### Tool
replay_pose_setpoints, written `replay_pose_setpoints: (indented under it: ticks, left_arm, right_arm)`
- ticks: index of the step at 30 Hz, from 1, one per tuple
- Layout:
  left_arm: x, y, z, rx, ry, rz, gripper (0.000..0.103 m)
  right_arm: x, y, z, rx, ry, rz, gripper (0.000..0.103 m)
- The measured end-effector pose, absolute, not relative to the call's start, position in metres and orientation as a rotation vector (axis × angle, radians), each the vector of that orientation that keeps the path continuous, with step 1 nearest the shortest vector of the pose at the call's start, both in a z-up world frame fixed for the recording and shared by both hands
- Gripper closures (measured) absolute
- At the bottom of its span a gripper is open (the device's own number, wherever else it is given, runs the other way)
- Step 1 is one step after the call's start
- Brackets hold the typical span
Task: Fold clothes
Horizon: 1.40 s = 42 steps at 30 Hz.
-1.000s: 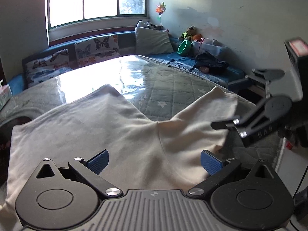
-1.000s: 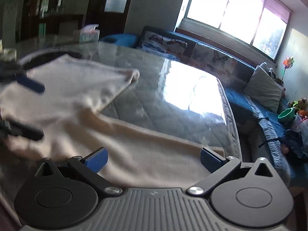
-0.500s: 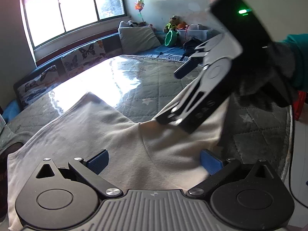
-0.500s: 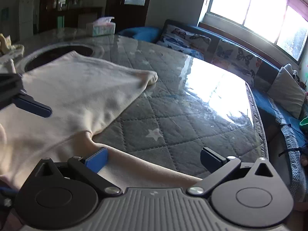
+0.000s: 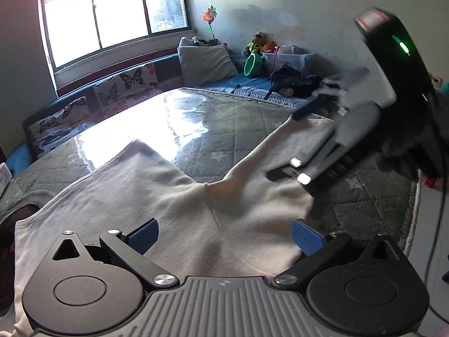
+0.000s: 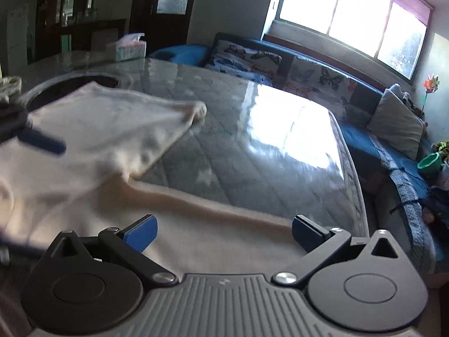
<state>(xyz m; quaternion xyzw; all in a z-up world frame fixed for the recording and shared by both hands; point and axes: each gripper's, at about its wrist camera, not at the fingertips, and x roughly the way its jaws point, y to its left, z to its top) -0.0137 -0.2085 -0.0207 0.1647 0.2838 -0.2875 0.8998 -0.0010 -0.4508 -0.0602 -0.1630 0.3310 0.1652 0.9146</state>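
Bare quilted mattress point(image 5: 224, 129) lies open at twelve o'clock beyond the cream garment point(image 5: 140, 196); the right gripper point(image 5: 291, 146) blocks two o'clock.

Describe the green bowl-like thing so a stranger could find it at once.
Start at the big window and follow the blue bench under it into the room's corner. Just past the plain grey pillow, the green bowl-like thing sits tipped on its side beside the soft toys. It is the only bright green item there.
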Motion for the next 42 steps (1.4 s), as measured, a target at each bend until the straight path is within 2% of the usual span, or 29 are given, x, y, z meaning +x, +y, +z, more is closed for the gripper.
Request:
replay_pose_setpoints:
  ticks: [11,13,18,20,22,26,30,35,42]
  left_arm:
    - [-0.019,-0.187,-0.010,0.257,0.597,-0.562,0.000]
    - [-0.020,-0.182,-0.011,0.249,0.604,-0.551,0.000]
    - [-0.023,-0.175,-0.011,0.239,0.609,-0.526,0.000]
    - [-0.023,-0.173,-0.011,0.231,0.612,-0.515,0.000]
    - [-0.022,-0.170,-0.012,0.226,0.619,-0.506,0.000]
    - [-0.023,-0.168,-0.014,0.229,0.628,-0.497,0.000]
    - [-0.027,-0.167,-0.017,0.229,0.631,-0.502,0.000]
    - [-0.034,-0.167,-0.015,0.232,0.620,-0.523,0.000]
    - [-0.040,-0.163,-0.014,0.219,0.610,-0.550,0.000]
  right_arm:
    - [-0.011,-0.518,-0.064,-0.100,0.686,0.129,0.002]
    - [-0.008,-0.529,-0.065,-0.052,0.693,0.111,0.010]
    - [0.001,-0.549,-0.072,0.032,0.705,0.074,0.019]
    - [0.000,-0.552,-0.072,0.050,0.698,0.055,0.025]
    - [-0.001,-0.552,-0.071,0.050,0.697,0.030,0.039]
    - [-0.003,-0.555,-0.068,0.074,0.704,0.008,0.058]
    - [-0.003,-0.561,-0.067,0.115,0.711,-0.007,0.090]
    - [-0.010,-0.567,-0.053,0.203,0.666,0.021,0.094]
    - [-0.030,-0.546,-0.001,0.193,0.554,0.112,0.094]
